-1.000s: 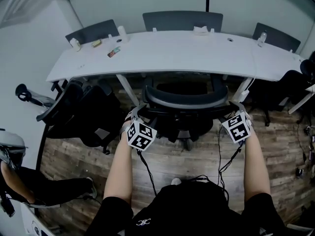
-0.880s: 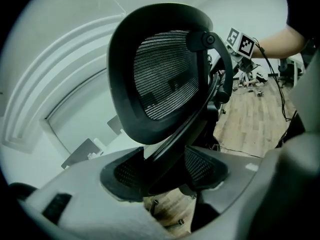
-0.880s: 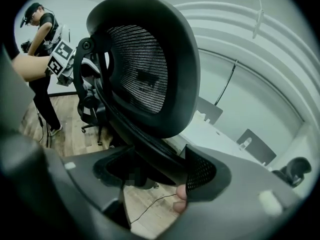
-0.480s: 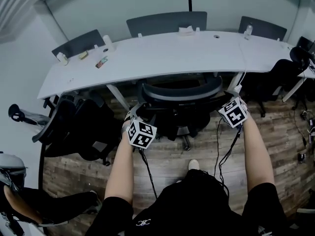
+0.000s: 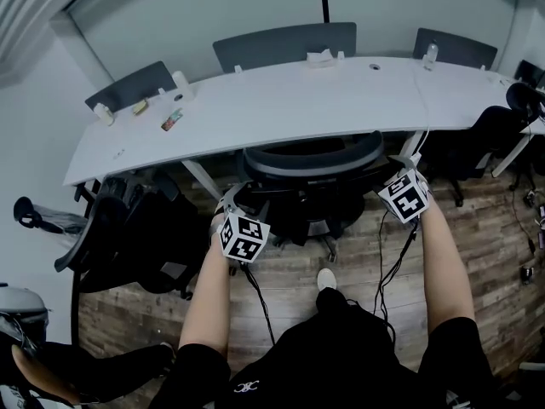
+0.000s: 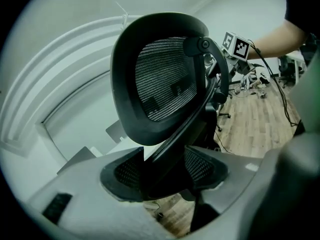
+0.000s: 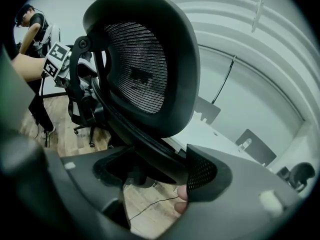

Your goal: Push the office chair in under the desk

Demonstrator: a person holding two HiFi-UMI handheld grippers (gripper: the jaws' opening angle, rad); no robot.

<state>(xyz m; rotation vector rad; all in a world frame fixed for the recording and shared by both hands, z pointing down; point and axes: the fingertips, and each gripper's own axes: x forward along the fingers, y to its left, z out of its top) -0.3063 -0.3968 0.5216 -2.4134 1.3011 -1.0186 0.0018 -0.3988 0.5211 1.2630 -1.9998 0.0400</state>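
now the black mesh office chair [image 5: 311, 167] sits deeper under the white desk [image 5: 255, 109]; left gripper [image 5: 233, 198] and right gripper [image 5: 400, 165] clamp its backrest between wide-set fingers [image 6: 122, 176]; push nearly done.

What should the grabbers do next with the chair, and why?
Probably push the office chair straight forward a little. The left gripper and right gripper each clamp a side of its backrest, and that backrest stands just short of the desk edge, so it isn't tucked in yet.

Black short-sleeved shirt [image 5: 332, 356], grey left tool [image 6: 165, 174], grey right tool [image 7: 150, 171], black-and-white marker cubes [image 5: 245, 237], thin black cables [image 5: 255, 292]
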